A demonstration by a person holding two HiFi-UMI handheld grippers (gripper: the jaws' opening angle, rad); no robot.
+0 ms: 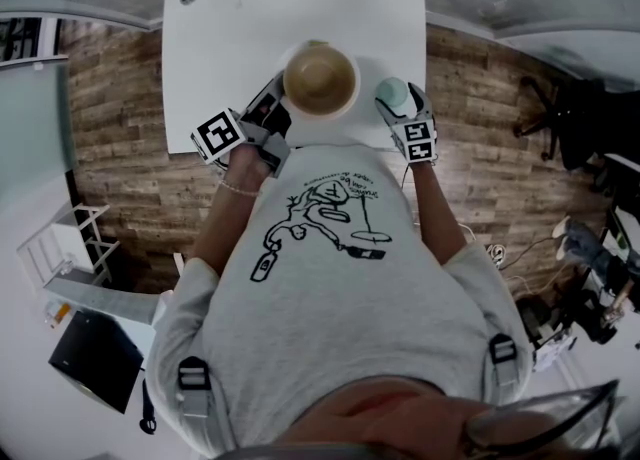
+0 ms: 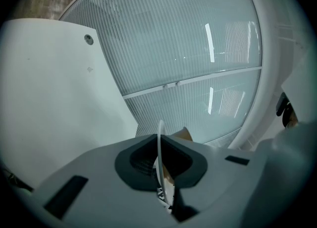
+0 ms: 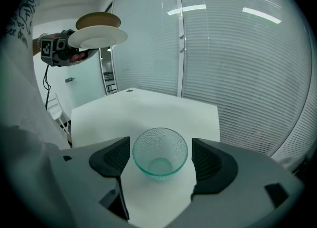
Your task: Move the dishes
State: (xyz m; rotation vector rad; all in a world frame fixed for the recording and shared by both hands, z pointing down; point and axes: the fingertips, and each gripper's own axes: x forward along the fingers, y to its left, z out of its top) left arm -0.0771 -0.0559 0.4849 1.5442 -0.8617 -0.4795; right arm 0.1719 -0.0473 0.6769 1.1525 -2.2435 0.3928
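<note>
1. While the left claw (image 2: 160,165) is gripping the white plate (image 3: 97,37), its jaws are pressing together on the thin rim, which is showing edge-on between them in the left gripper view
2. The white plate is hanging roughly level in the air, clear of the desk (image 3: 148,113), and in the head view it is lying over the middle of the desk's near edge
3. A brown bowl (image 3: 98,21) is sitting upright on the middle of the plate, and a little of it is peeking past the rim in the left gripper view
4. The right claw (image 3: 161,158) is standing wide, one jaw lying on each side of a clear glass bowl (image 3: 160,142), with a gap showing on both sides, so neither pad is touching it
5. The glass bowl is standing upright and empty on the desk, close to the near right corner
6. The marker cube (image 1: 218,134) on the left claw is facing up towards the head camera, just off the desk's near edge
</note>
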